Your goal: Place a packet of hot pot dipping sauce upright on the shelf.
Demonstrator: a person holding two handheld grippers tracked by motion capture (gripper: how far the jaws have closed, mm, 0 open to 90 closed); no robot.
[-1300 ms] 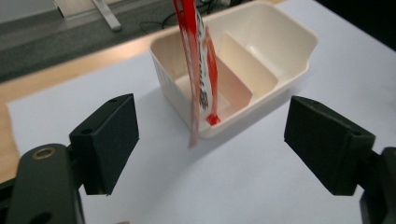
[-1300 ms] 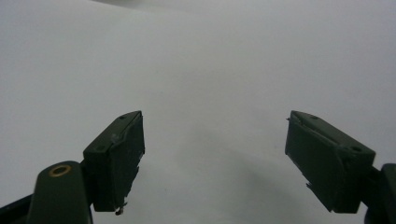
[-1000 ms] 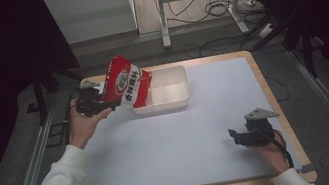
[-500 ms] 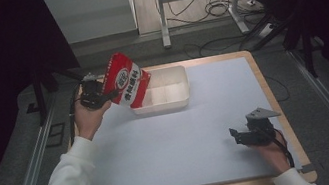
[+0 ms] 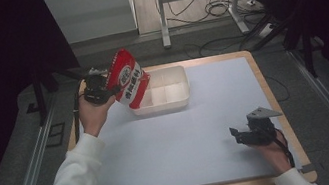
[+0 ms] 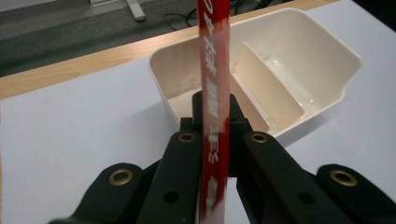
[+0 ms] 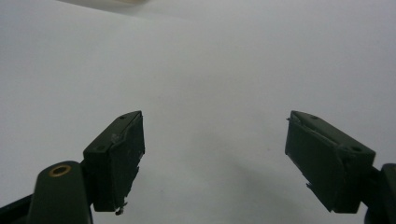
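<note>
White table [image 5: 209, 130], one tray [image 5: 174, 102], one red packet [image 5: 128, 78], two grippers

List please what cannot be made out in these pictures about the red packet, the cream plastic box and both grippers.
- Flat red packet: its white print is too small in the high view and blurred edge-on in the left gripper view.
- Cream plastic two-compartment box: the packet hides its near-left corner.
- Left gripper: its tips are behind the packet.
- Right gripper: its body is cut off.
</note>
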